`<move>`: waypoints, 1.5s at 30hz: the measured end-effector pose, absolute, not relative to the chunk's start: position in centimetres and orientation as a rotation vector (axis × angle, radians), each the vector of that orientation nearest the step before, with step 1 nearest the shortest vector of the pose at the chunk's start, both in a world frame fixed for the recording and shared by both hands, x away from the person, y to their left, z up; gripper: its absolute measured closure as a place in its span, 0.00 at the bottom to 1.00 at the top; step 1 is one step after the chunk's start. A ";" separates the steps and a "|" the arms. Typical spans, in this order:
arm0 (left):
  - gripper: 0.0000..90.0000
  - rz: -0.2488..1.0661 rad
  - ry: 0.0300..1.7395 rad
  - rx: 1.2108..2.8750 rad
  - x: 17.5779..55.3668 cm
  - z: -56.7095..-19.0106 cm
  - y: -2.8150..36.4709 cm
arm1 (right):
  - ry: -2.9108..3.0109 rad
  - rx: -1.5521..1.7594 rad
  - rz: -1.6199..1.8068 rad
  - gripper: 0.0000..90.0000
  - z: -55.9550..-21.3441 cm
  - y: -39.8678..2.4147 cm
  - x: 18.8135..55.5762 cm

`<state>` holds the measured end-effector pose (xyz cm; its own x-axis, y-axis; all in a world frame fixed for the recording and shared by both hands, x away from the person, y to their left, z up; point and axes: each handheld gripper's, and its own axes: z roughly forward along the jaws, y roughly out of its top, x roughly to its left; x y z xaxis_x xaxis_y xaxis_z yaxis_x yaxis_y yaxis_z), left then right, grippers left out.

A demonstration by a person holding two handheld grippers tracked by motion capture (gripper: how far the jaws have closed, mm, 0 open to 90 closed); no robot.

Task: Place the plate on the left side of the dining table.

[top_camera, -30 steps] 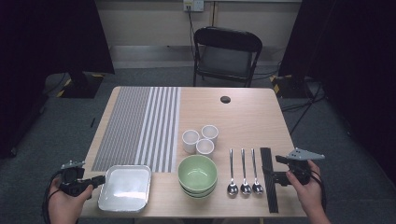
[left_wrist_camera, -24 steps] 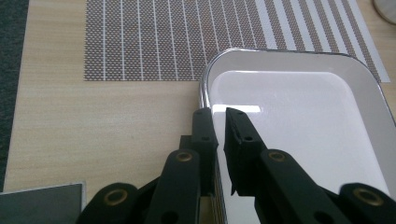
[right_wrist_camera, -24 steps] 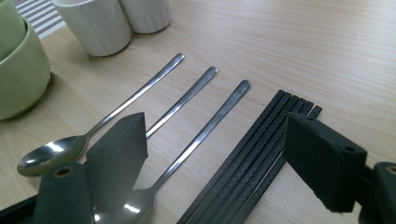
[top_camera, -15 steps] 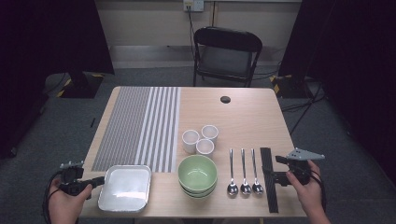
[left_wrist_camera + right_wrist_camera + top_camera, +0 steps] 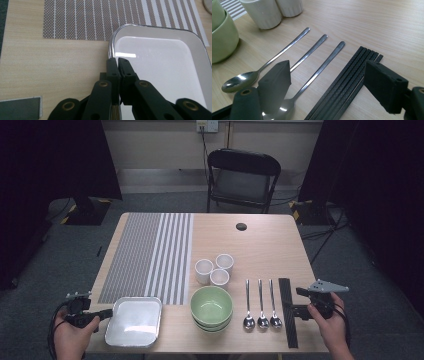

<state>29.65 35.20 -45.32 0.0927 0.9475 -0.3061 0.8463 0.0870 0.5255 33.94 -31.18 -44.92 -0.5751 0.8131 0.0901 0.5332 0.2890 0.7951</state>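
Note:
My left gripper [image 5: 109, 313] is at the table's front left corner. In the left gripper view its jaws [image 5: 117, 60] are pinched together on the left rim of a white rectangular tray [image 5: 162, 65], which lies flat on the table [image 5: 134, 320]. My right gripper [image 5: 296, 301] rests at the front right, open. In the right gripper view its wide-apart jaws [image 5: 325, 68] straddle the nearest spoon [image 5: 322, 67] and a row of black chopsticks [image 5: 347, 75], touching neither.
Three spoons [image 5: 260, 302] lie side by side left of the chopsticks [image 5: 287, 312]. Stacked green bowls [image 5: 211, 306] sit at front centre, three white cups [image 5: 214, 268] behind them. A striped placemat [image 5: 150, 255] covers the left half. A folding chair [image 5: 242, 175] stands beyond the table.

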 end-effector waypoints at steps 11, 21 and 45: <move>0.99 0.153 1.807 1.725 30.0 -45.3 35.4 | 2.223 1.229 1.179 0.24 -44.9 -31.6 33.7; 0.99 0.149 1.831 1.728 30.0 -45.0 35.4 | 2.216 1.235 1.179 0.25 -44.9 -31.8 33.7; 0.99 0.172 1.797 1.676 29.3 -43.7 36.2 | 2.221 1.231 1.183 0.25 -44.9 -31.8 33.7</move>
<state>29.26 36.20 -43.70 0.0451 0.9266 -0.3733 0.8392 0.1676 0.5174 33.68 -31.77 -44.93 -0.5674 0.8178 0.0961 0.5359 0.2781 0.7972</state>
